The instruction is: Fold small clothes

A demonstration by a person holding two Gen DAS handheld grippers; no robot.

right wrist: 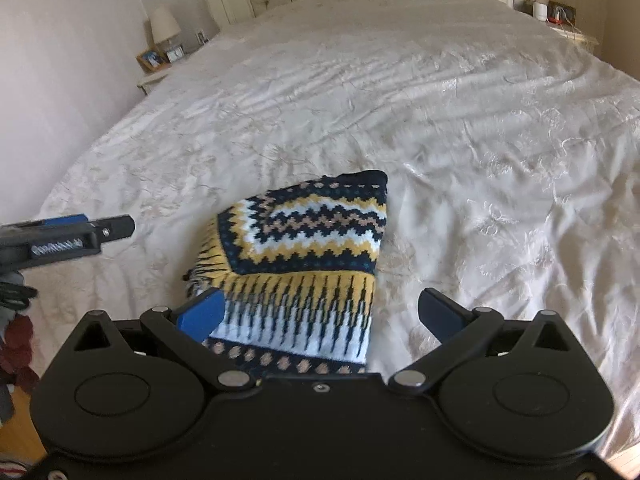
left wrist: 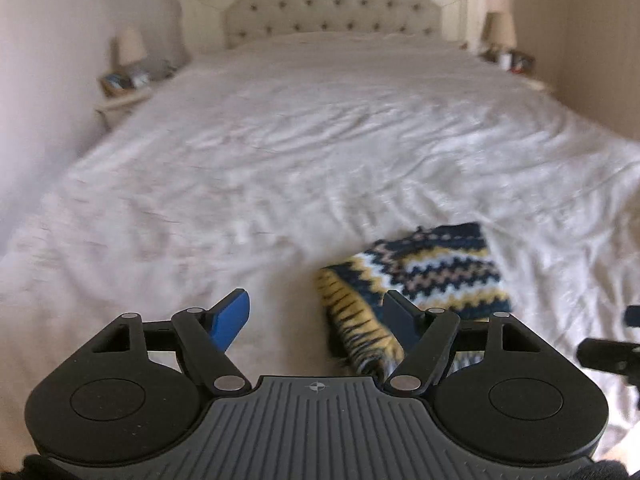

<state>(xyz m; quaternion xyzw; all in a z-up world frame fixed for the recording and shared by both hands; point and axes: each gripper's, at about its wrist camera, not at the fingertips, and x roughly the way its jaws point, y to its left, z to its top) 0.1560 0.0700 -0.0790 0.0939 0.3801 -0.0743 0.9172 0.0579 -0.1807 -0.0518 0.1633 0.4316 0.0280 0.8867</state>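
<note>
Both grippers, left (left wrist: 316, 320) and right (right wrist: 320, 316), hold jaws spread open over one folded sweater (right wrist: 304, 240) on the bed (right wrist: 440, 120).

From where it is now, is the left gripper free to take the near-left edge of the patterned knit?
Probably yes. The left gripper is open, and the knit lies on the bedspread just ahead to its right, its fringed edge beside the right finger. Nothing lies between; the right gripper is open over the other side.
</note>
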